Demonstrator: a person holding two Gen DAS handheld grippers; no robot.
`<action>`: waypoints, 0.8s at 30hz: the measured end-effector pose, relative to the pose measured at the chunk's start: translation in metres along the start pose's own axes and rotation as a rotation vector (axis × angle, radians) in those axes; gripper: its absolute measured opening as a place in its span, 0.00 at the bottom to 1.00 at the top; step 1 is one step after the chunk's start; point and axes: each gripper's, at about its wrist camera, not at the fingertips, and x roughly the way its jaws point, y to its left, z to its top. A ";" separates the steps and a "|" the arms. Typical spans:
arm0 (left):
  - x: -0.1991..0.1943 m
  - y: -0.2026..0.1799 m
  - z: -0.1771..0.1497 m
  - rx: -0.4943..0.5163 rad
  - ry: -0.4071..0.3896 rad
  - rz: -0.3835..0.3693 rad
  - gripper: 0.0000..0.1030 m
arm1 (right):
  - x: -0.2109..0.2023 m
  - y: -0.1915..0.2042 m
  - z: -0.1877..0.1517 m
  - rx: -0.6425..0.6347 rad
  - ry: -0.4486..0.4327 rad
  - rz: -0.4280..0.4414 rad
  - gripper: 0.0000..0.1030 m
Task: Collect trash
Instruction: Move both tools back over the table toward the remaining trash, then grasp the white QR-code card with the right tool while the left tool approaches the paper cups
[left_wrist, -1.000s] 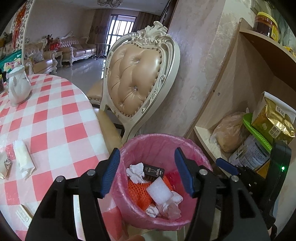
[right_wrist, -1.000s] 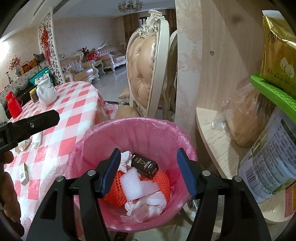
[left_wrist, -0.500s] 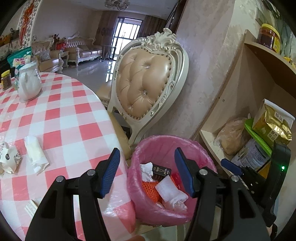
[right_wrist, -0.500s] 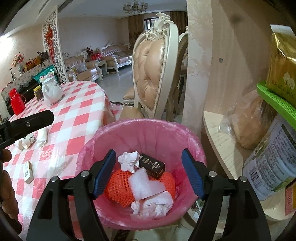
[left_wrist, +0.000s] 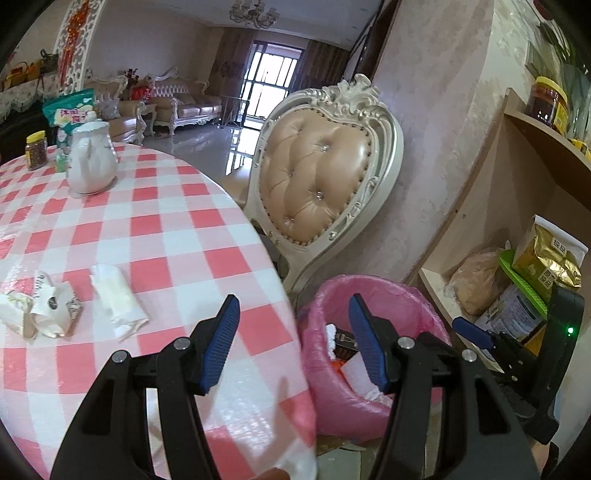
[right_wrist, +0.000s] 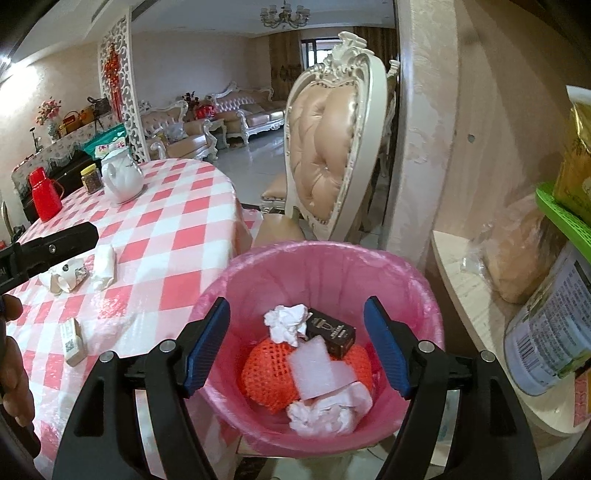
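Note:
A bin with a pink liner (right_wrist: 321, 266) stands on the floor beside the table and holds an orange mesh (right_wrist: 266, 373), a white foam piece (right_wrist: 317, 369), a small black box (right_wrist: 332, 332) and crumpled tissue (right_wrist: 286, 319). My right gripper (right_wrist: 295, 306) hangs open and empty above the bin. My left gripper (left_wrist: 291, 306) is open and empty over the table's near edge, left of the bin (left_wrist: 406, 306). On the checked cloth lie a folded white tissue (left_wrist: 116, 295), crumpled wrappers (left_wrist: 44, 310) and a small flat packet (right_wrist: 74, 341).
A padded chair (left_wrist: 325, 184) stands behind the bin against the wall. At the right, a wooden shelf (right_wrist: 461, 280) carries bags and a tin close to the bin. A white teapot (left_wrist: 90, 162), a jar (left_wrist: 36, 149) and a red flask (right_wrist: 44, 197) stand far back on the table.
My left gripper has swung left, from over the bin to over the table's edge. My right gripper has drawn back slightly from the bin, and its jaws have spread wider.

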 end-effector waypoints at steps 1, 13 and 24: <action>-0.003 0.004 0.000 -0.001 -0.003 0.005 0.57 | -0.001 0.004 0.000 -0.002 -0.001 0.004 0.69; -0.039 0.056 -0.001 -0.022 -0.035 0.073 0.58 | 0.000 0.052 0.000 -0.054 -0.002 0.056 0.72; -0.066 0.110 -0.009 -0.056 -0.052 0.159 0.58 | 0.001 0.120 -0.010 -0.139 0.014 0.135 0.72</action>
